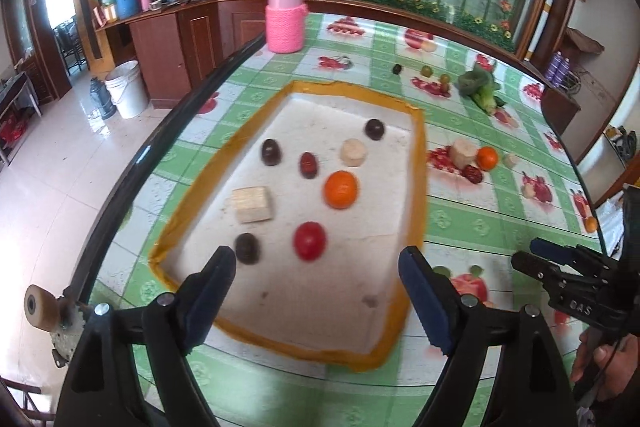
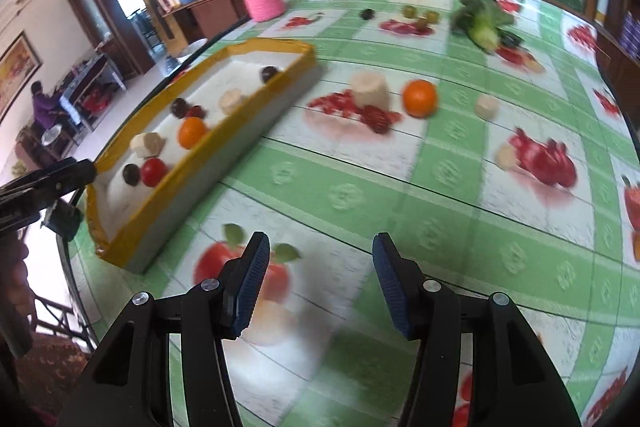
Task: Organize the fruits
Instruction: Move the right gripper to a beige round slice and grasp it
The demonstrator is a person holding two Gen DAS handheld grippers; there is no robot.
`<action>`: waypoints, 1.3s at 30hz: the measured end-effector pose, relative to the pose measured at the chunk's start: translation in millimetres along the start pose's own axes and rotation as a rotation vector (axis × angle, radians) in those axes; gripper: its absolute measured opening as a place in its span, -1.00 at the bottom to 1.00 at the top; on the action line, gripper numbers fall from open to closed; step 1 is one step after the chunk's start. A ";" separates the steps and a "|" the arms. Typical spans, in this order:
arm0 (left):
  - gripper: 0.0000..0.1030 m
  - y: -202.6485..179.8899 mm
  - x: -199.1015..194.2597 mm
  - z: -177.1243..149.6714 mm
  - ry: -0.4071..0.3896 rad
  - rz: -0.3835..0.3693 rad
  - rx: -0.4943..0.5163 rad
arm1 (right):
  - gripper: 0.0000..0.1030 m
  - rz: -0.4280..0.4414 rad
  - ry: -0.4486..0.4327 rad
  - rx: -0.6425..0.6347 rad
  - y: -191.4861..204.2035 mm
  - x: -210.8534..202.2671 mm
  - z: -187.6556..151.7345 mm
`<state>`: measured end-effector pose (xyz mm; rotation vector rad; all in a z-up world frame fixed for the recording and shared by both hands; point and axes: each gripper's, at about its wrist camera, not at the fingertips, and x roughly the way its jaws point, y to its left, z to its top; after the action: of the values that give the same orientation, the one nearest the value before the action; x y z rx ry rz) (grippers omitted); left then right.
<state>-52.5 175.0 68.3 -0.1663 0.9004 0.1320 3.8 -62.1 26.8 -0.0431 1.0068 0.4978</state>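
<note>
A white tray with a yellow rim (image 1: 418, 163) (image 2: 240, 131) holds an orange (image 1: 340, 189), a red tomato (image 1: 309, 240), a pale block (image 1: 253, 204), a pale round piece (image 1: 353, 152) and several dark fruits. My left gripper (image 1: 316, 267) is open and empty above the tray's near end. My right gripper (image 2: 318, 253) is open and empty over the tablecloth, right of the tray; it also shows in the left wrist view (image 1: 536, 255). On the cloth lie a loose orange (image 2: 419, 97), a pale chunk (image 2: 370, 89), a red date (image 2: 376, 119) and a small pale piece (image 2: 486, 107).
A pink knit-covered jar (image 1: 285, 15) stands at the table's far left. Leafy greens with corn (image 2: 482, 23) and several small round fruits (image 2: 418, 13) lie at the far side. The table's left edge (image 1: 160, 147) drops to a tiled floor with a white bucket (image 1: 127, 89).
</note>
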 end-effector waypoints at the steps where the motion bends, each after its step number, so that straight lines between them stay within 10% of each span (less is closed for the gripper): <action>1: 0.67 -5.9 -1.9 0.1 -0.002 -0.013 0.009 | 0.03 -0.007 -0.008 0.018 -8.8 -2.2 0.9; 25: 0.73 -107.7 16.5 7.8 0.066 -0.042 0.193 | 0.04 -0.096 -0.041 0.078 -133.0 67.5 97.9; 29: 0.73 -125.6 31.0 22.4 0.065 -0.049 0.210 | -0.49 -0.086 -0.052 0.018 -130.4 70.5 99.4; 39: 0.73 -160.7 92.9 70.8 0.110 -0.128 0.143 | -0.49 0.010 -0.135 0.074 -145.4 35.3 86.5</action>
<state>88.4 35.8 52.5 -0.0980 1.0022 -0.0613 149.0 -155.3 17.3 0.0607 0.8928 0.4658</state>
